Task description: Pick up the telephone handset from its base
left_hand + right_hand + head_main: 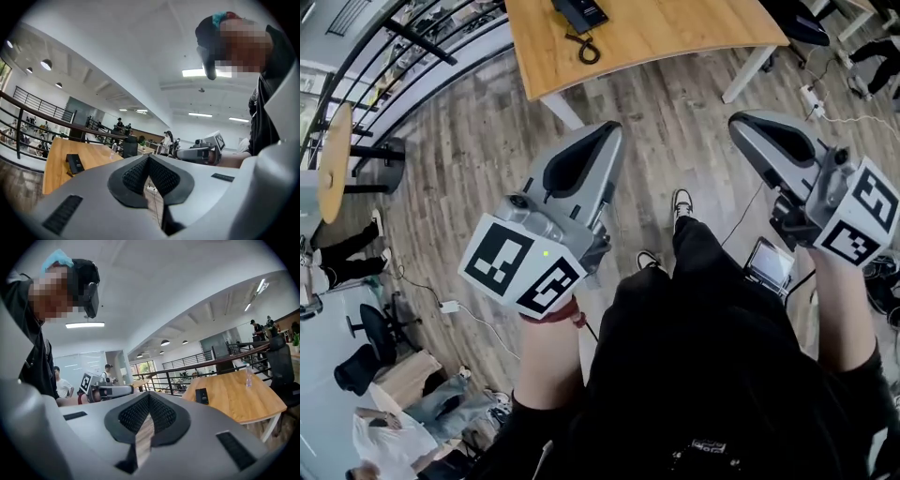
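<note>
phone: black plastic telephone (578, 13) sitting way up at the far end of the light wooden table (675, 33), well apart from both tools; also showing up as a small dark slab in the left gripper view and the right gripper view
handset: probably lying on its base, but blending into one dark block from here, so not telling the two apart
cord: black coiled cord (587, 47) looping on the tabletop just beside the phone
left gripper: grey two-jaw left gripper (611, 129) pointing out level over the grey-brown plank floor (469, 169), pads pressing together at the tips, carrying nothing
right gripper: grey two-jaw right gripper (738, 121) doing the same, tips meeting, nothing between them
progress: not really started, judging by the gap; needing to get over to the table and open up first
handling guess: most likely dealing with light, stiff, smooth plastic, so maybe slipping a bit under hard pads; not fragile, but clattering if dropped
where to grab: aiming for the narrow middle of the handle, pinching across its width, skipping the fat ear and mouth ends
watch out: expecting the cord to be tugging back and maybe dragging the base along, so lifting gently, possibly pinning the base with the other tool
</note>
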A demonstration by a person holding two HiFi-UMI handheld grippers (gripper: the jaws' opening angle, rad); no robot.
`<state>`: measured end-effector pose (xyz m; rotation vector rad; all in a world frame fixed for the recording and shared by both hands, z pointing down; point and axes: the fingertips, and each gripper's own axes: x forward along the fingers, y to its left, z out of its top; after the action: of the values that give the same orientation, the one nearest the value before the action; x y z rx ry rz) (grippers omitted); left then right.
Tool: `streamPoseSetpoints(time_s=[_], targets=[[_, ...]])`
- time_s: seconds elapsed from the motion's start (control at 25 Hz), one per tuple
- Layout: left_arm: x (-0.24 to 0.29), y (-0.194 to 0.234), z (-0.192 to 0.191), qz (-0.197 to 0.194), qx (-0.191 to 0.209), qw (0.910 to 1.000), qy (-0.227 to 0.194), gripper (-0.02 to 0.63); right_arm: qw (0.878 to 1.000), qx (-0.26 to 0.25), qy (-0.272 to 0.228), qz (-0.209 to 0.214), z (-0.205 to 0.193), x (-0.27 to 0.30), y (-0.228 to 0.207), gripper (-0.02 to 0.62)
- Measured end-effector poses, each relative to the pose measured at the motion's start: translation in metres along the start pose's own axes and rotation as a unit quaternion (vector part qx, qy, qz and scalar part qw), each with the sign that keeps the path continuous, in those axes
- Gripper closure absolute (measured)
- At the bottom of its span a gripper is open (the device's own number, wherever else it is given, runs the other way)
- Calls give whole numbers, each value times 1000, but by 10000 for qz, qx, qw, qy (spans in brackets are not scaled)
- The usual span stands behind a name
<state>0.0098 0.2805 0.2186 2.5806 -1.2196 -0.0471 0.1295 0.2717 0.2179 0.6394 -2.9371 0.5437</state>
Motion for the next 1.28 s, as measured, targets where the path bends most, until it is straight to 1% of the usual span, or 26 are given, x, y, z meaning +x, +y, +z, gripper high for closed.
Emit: streamPoseSetpoints(time_s=[0.08, 0.16, 0.24, 0.4, 0.52, 0.72, 0.88, 1.0, 1.12, 1.2, 1.28], targets=[[27, 3, -3, -36, 166, 9997, 191, 601, 9999, 60, -106, 65, 7, -1, -19, 580], [52, 7, -3, -108, 123, 9996, 232, 601, 9997, 164, -137, 93, 11, -3, -41, 580], [75, 13, 5, -153, -12, 9998, 145, 601, 9996, 217, -129, 90, 18, -3, -66, 580], [119, 25, 24, -57, -95, 9999, 23, 601, 9994, 312, -61, 107, 33, 5, -115, 580], [146, 28, 32, -7, -240, 9996, -174, 601, 9994, 228, 42, 267, 37, 14, -143, 580], [167, 35, 39, 251, -269, 9993, -65, 601, 9966, 426, 3, 707, 47, 22, -167, 580], [175, 38, 40, 376, -256, 9990, 33, 601, 9945, 454, -159, 926, 63, 27, -183, 580], [177, 39, 40, 426, -284, 9987, 74, 601, 9945, 433, -249, 921, 70, 21, -195, 580], [177, 45, 48, 453, -167, 9988, 68, 601, 9942, 465, -443, 864, 79, 11, -202, 580], [184, 47, 58, 366, -92, 9993, -10, 601, 9947, 407, -559, 766, 83, 4, -207, 580], [196, 43, 67, 165, -10, 9998, -100, 601, 9953, 360, -650, 620, 83, -7, -213, 580]])
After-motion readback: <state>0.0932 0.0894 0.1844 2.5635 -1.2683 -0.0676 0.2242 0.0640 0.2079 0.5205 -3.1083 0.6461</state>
